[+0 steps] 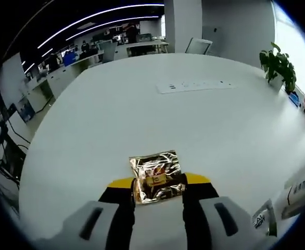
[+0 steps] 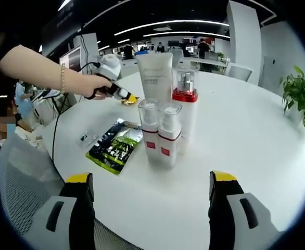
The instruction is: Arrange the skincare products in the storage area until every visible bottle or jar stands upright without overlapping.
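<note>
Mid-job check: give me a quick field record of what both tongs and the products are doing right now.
left tongs: closed on gold foil sachet, low over the white table
right tongs: open, holding nothing
bottles: two red-banded pump bottles in front, taller red-collared bottle and white tube behind, all upright, close together
green packet: flat on table, left of bottles

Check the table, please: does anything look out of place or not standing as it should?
The bottles and the white tube stand upright together. Two flat packets stand out: a green sachet lying beside the bottles, and a gold foil sachet between the left hand-held gripper's jaws, away from the group.
</note>
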The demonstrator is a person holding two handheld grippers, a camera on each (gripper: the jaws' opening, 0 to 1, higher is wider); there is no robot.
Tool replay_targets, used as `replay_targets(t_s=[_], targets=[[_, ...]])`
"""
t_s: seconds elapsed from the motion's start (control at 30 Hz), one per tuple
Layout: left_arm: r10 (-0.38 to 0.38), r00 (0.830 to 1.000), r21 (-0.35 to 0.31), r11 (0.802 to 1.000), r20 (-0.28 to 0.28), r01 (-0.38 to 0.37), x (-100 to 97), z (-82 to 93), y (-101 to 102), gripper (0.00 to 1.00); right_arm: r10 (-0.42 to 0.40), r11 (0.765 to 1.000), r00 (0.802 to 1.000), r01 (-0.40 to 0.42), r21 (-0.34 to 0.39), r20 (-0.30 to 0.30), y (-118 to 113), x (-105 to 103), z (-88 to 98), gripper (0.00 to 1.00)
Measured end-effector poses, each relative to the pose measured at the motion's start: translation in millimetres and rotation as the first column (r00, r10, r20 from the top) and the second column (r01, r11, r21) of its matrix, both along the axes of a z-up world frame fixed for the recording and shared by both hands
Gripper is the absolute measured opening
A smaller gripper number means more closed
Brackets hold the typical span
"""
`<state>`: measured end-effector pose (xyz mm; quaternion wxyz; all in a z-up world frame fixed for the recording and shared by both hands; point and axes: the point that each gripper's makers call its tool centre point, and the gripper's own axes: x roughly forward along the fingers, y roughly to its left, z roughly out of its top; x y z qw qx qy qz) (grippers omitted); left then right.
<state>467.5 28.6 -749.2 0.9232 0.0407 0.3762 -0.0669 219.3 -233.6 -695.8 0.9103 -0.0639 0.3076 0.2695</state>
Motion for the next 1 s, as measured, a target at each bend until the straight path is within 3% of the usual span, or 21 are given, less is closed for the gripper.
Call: replay_targets(t_s=[0.27, 0.43, 0.57, 0.73, 1.0], targets=[[-0.02, 0.999, -0.007, 1.0, 0.034, 0.021, -8.8, 12.3, 0.2, 0.35, 0.016, 1.0, 1.0, -0.015, -0.01, 0.019, 2.1, 0.1, 2.4, 0.91], [-0.018, 0.998, -0.032, 0.999, 0.062, 0.02, -27.0, 25.9, 1.4, 0.35, 0.064, 0.997, 0.997, -0.062, -0.049, 0.05, 11.2, -3.0, 7.7, 0.91], [-0.034, 0.996, -0.039, 0.999, 0.079, 0.037, -38.2, 26.2, 3.4, 0.35, 0.102, 0.993, 0.992, -0.097, -0.071, 0.071, 17.3, -4.2, 9.7, 0.91], [-0.069, 0.993, -0.013, 0.997, 0.095, 0.07, -63.1, 34.0, 0.9, 0.35, 0.101, 0.993, 0.991, -0.096, -0.061, 0.085, 17.7, -5.2, 14.0, 0.91], [-0.106, 0.985, -0.027, 0.994, 0.134, 0.11, -80.8, 50.3, -6.8, 0.35, 0.104, 0.993, 0.987, -0.098, -0.062, 0.12, 17.9, -2.4, 19.3, 0.89]])
